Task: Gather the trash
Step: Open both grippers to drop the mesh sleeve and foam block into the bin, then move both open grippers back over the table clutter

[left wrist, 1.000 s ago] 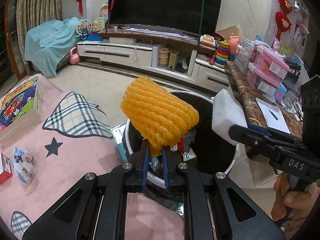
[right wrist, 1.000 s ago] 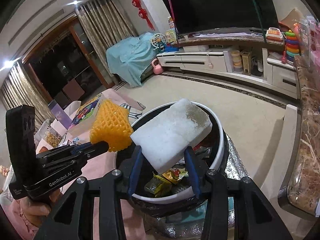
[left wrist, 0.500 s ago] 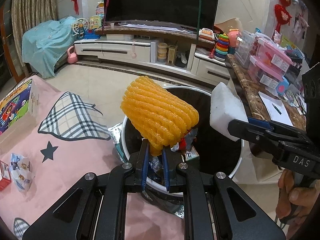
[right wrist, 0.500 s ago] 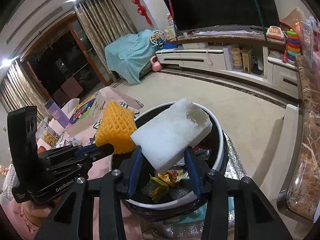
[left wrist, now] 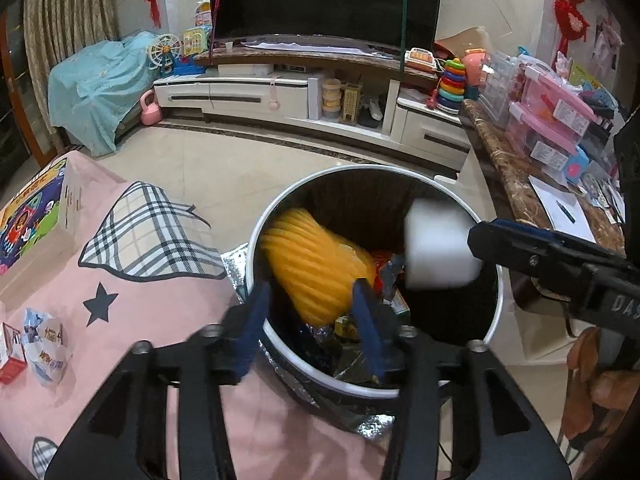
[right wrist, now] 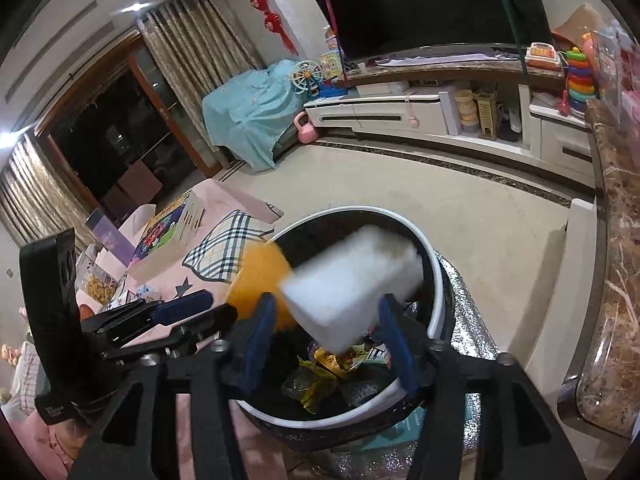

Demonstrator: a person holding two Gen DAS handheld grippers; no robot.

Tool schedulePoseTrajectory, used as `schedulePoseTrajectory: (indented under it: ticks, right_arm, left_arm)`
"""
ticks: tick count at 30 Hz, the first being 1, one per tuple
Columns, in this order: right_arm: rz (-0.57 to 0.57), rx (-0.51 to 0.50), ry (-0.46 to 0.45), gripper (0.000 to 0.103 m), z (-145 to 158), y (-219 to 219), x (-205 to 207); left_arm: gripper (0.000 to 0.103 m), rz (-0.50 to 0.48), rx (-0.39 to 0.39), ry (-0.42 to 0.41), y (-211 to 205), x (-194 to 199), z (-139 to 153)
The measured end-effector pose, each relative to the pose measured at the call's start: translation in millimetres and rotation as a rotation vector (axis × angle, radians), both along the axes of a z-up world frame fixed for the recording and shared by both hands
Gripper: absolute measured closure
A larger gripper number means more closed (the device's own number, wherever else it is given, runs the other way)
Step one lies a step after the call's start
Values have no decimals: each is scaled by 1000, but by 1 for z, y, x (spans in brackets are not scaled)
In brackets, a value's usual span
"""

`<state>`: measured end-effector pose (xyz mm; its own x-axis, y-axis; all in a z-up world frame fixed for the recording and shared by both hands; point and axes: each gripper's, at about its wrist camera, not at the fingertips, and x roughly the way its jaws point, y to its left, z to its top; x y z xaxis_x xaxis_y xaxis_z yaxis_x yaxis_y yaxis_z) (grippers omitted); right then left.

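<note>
Dropping is the step judged to be in hand: two pieces of trash are being released over the trash bin (left wrist: 494, 316), a dark round bin with a white rim that is standing beside the pink cloth (left wrist: 120, 292) covering the tabletop. Wrappers and scraps are already lying in the bottom of the bin.

The orange foam net (left wrist: 316, 264) is being seen blurred, inside the rim on the bin's near-left side, between the spread blue pads of the left claw (left wrist: 316, 320). That claw is being held wide apart, and the net is not being gripped by it; whether the net is brushing a pad cannot be told.

The white foam block (right wrist: 352, 284) is likewise being seen blurred above the bin's mouth in the right wrist view, tilted, with the right claw (right wrist: 328, 340) spread to either side of it. No firm grip on the block is being shown, and it is judged to be falling, though contact with one pad cannot be ruled out.

Smaller litter is being left on the cloth at the far left: a crumpled paper wrapper (left wrist: 46, 344) and, just beside it, a small red and white carton (left wrist: 12, 356).

For the next move, both claws are being called on to be lifted clear of the rim, and one is to be carried left across the cloth and lowered, spread, around the crumpled wrapper.
</note>
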<state>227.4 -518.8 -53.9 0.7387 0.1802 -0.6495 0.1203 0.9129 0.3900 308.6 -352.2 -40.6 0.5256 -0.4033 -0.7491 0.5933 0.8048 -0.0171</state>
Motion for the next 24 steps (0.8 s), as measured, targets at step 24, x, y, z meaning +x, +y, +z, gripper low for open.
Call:
schedulePoseTrajectory:
  ticks: [24]
  right_arm:
    - [68,108,-135,11,19,109,-72]
  left_arm:
    - [34,297,-164,-30,176,-109,5]
